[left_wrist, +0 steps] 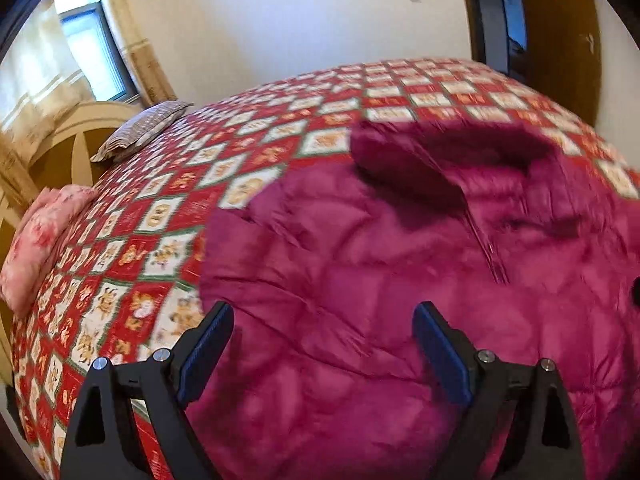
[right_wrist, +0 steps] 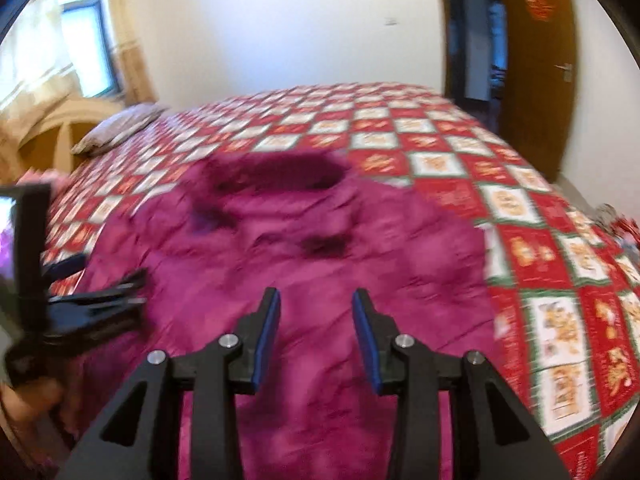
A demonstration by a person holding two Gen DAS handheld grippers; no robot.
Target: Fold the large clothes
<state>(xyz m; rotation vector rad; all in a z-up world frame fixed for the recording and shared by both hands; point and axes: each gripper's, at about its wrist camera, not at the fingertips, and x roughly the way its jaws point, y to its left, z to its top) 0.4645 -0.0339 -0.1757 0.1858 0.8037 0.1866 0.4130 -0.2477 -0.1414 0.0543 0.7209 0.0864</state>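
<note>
A magenta quilted jacket [left_wrist: 400, 280] with a dark fur-trimmed collar [left_wrist: 448, 152] lies spread on a bed, collar at the far end; it also shows in the right wrist view [right_wrist: 304, 272]. My left gripper [left_wrist: 322, 314] is open and empty, hovering above the jacket's left part. My right gripper [right_wrist: 316, 300] is open and empty above the jacket's lower middle. The left gripper [right_wrist: 100, 300] shows at the left of the right wrist view, over the jacket's left edge. Both views are motion-blurred.
The bed carries a red and white checked quilt [left_wrist: 168, 208] [right_wrist: 540, 280]. A pink pillow [left_wrist: 44, 232] and a grey pillow [left_wrist: 140, 132] lie by the headboard at left. A brown door [right_wrist: 536, 72] stands open at back right.
</note>
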